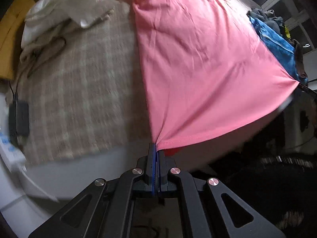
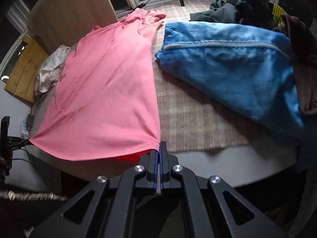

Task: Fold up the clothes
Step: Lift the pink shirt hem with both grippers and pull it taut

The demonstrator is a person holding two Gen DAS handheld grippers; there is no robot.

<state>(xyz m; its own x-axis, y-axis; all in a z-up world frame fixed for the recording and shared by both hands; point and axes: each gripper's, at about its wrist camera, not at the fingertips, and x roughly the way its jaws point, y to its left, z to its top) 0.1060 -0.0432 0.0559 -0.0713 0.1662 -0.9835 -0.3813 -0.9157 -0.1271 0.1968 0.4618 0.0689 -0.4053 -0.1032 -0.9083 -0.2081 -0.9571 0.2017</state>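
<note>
A pink shirt [image 1: 194, 59] lies stretched along a checked beige cloth [image 1: 83, 91] on the table. My left gripper [image 1: 157, 148] is shut on the shirt's near left hem corner. My right gripper [image 2: 159, 147] is shut on the near right hem corner of the same shirt [image 2: 107, 91]. The hem hangs taut between the two grippers, lifted slightly at the table's near edge. The far end of the shirt is bunched. The left gripper also shows at the left edge of the right wrist view [image 2: 13, 140].
A crumpled white garment [image 1: 67, 8] lies left of the shirt. A folded blue garment [image 2: 233, 67] lies to the right, with dark clothes [image 2: 237, 6] behind it and a brown one [image 2: 303, 75] at far right. A black adapter [image 1: 19, 117] sits at the left edge.
</note>
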